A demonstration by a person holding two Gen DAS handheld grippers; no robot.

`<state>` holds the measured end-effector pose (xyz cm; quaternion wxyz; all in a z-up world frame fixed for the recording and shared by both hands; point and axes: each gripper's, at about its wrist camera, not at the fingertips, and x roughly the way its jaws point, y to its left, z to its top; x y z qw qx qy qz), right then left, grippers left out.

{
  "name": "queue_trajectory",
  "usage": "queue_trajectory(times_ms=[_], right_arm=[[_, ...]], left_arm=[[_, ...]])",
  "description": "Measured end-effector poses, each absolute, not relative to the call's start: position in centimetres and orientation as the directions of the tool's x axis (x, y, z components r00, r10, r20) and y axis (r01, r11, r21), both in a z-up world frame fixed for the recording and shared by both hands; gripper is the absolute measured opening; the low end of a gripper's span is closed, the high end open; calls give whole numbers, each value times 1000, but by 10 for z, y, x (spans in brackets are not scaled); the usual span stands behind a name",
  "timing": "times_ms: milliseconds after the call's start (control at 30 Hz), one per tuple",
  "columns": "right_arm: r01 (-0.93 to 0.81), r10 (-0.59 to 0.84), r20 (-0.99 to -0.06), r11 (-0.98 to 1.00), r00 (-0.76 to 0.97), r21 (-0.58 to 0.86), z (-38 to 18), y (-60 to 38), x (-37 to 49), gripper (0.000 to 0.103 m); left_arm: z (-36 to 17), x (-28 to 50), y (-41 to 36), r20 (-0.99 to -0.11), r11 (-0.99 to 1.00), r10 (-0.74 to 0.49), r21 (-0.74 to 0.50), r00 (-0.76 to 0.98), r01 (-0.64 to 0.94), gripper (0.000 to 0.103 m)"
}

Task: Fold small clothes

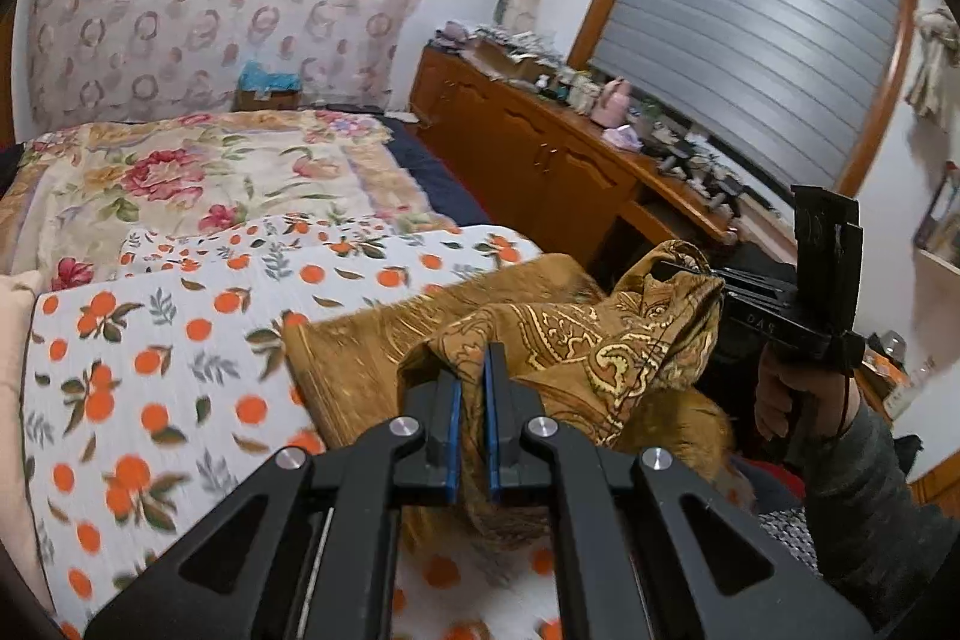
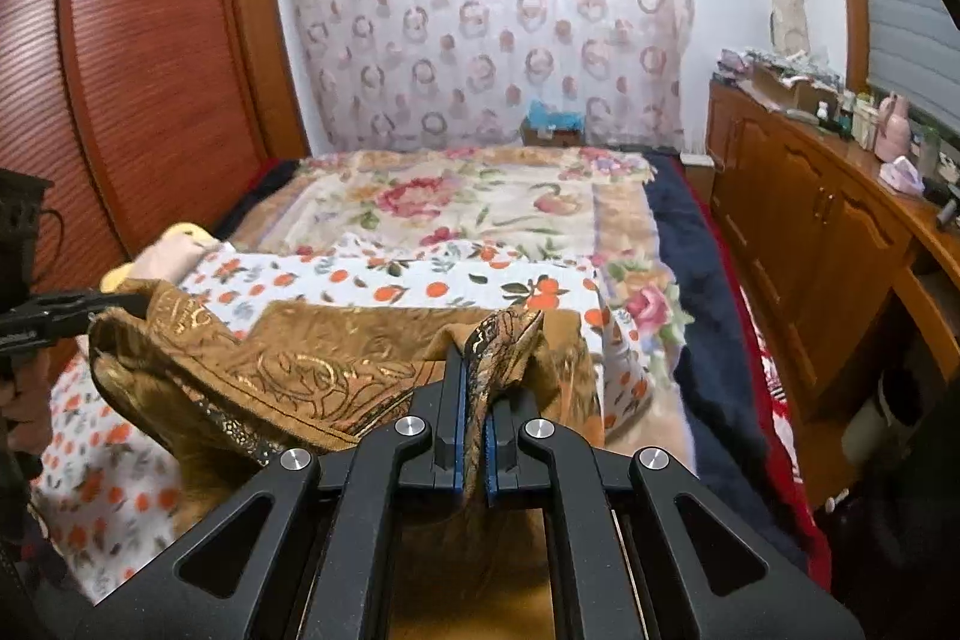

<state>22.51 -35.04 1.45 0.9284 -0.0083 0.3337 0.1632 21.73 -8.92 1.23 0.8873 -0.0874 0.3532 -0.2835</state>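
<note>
Brown-gold paisley cloth (image 1: 576, 340) lifted at two corners above the bed (image 1: 150, 340), its far part lying flat on the orange-print sheet (image 1: 180, 316), its near edge raised and drooping between the two grips.

Left gripper (image 1: 473, 370) aimed forward and downward over the bed, blue-padded fingers (image 1: 453, 400) drawn nearly together, a fold of the cloth pinched between them and trailing down beneath the jaws. Same tool seen from the right wrist camera at the left edge (image 2: 120, 303), level and reaching in sideways, tip buried in a bunched corner of the cloth (image 2: 288, 370).

Right gripper (image 2: 474, 376) likewise tilted downward, fingers (image 2: 457, 400) closed tight on a narrow twisted ridge of patterned hem that stands up just past the tips. From the left wrist camera, seen on the right side (image 1: 690, 274), held out roughly level with its tip in the cloth's raised corner; hand (image 1: 786, 394) wrapped round the handle below, knuckles toward the camera, grey sleeve (image 1: 870, 490) running down to the lower right.

Both grips at about one height, cloth stretched loosely between them with a sag in the middle.

Beyond: floral quilt (image 2: 480, 202) further up the bed, patterned curtain (image 2: 492, 22) on the far wall, wooden cabinet (image 2: 798, 208) along the right.
</note>
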Motion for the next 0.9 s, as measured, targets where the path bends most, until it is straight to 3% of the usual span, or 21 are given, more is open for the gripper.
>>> queue_trajectory(times_ms=[367, 433, 500, 600, 833, 900], right_arm=[[-303, 269, -699, 950, 662, 79, -18, -349, 288, 8], [-307, 266, -700, 949, 663, 70, -13, -350, 288, 10], [-308, 261, -707, 949, 657, 64, -10, -349, 287, 14], [-295, 252, -715, 953, 652, 66, -4, -351, 287, 22], [-212, 253, -764, 965, 593, 155, -6, -365, 301, 45], [-179, 238, -770, 970, 592, 162, -5, -372, 303, 45]], left_arm=[[-22, 264, -88, -645, 864, -499, -315, 579, 393, 8], [-22, 263, -87, -646, 862, -500, -308, 577, 402, 20], [-18, 258, -84, -634, 867, -491, -288, 597, 407, 41], [-8, 250, -77, -609, 865, -495, -280, 619, 416, 55], [1, 229, -67, -595, 865, -496, -272, 633, 422, 56], [-1, 222, -66, -598, 868, -489, -265, 635, 419, 56]])
